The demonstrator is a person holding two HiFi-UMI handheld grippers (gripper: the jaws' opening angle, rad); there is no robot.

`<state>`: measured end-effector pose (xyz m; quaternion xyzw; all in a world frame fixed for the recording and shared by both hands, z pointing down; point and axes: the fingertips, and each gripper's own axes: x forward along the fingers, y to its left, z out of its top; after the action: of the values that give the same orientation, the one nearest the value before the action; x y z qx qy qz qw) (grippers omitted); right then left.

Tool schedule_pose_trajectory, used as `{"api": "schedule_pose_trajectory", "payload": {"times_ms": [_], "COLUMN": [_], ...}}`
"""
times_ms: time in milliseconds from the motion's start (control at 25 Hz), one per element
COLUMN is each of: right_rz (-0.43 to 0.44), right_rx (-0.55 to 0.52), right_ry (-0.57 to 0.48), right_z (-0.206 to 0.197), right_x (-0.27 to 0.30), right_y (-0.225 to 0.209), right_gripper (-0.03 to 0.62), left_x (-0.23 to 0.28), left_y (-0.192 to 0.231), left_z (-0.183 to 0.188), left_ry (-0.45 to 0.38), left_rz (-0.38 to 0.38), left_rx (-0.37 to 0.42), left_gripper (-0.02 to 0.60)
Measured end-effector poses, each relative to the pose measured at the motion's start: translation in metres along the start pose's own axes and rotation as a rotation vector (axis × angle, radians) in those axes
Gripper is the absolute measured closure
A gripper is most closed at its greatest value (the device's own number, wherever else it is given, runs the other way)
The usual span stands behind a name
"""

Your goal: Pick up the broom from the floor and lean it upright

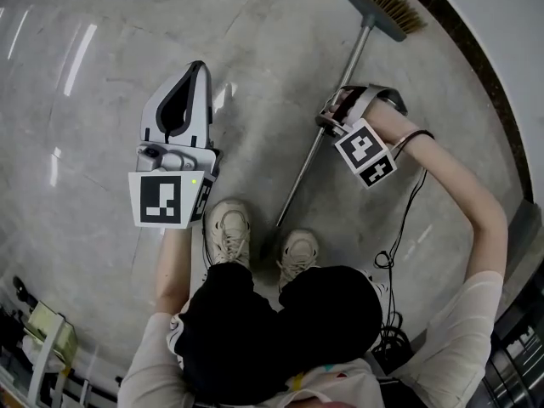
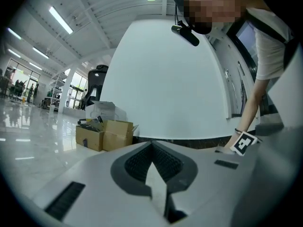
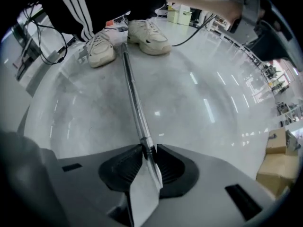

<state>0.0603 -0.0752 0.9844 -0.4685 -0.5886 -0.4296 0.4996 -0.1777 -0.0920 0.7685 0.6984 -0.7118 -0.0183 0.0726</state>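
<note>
Right fingers (image 3: 120, 167) clamped on the broom handle (image 3: 133, 91); left fingers (image 2: 137, 163) together, empty.
Single grip on a smooth pole: when I lift, the brush head (image 1: 384, 2) beyond the fingers may swing or slip.

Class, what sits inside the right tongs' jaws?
The broom handle, gripped by the right tongs. The short stretch that they clamp is covered.

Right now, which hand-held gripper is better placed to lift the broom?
Right hand-held gripper: its jaws clamp the broom. The left hand-held gripper is shut, empty and apart from it.
</note>
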Motion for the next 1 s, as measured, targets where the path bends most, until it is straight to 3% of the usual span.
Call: {"api": "schedule_pose_trajectory", "payload": {"times_ms": [240,520,720,880,1000], "right_rz": [-0.062,-0.096,-0.182,-0.328,-0.470], "right_rx": [0.136,0.177,0.274,0.426,0.562], "right_ry": [-0.003,-0.092,-0.143,-0.212,-0.250], "right_z": [-0.028,-0.025,-0.006,0.006,-0.006], "right_x": [-0.041,-0.100,-0.110,-0.142,-0.180], "right_y": [-0.025,-0.046,-0.089,-0.158,-0.207], "right_gripper": [0.493,0.496,0.497,0.499,0.500], "left_x": [-0.006,-0.012,-0.049,-0.087,-0.105], "left_y": [0.052,0.088,0.102,0.111,0.127], "left_z": [0.047,0.163,0.235,0.270,0.305], "left_ry": [-0.033,-0.093,-0.105,-0.135,-0.213], "left_rz": [0.112,0.189,0.248,0.307,0.426], "left_rx": [0.067,0.210,0.306,0.357,0.361], "left_gripper": [0.537,0.537,0.537,0.537,0.537]}}
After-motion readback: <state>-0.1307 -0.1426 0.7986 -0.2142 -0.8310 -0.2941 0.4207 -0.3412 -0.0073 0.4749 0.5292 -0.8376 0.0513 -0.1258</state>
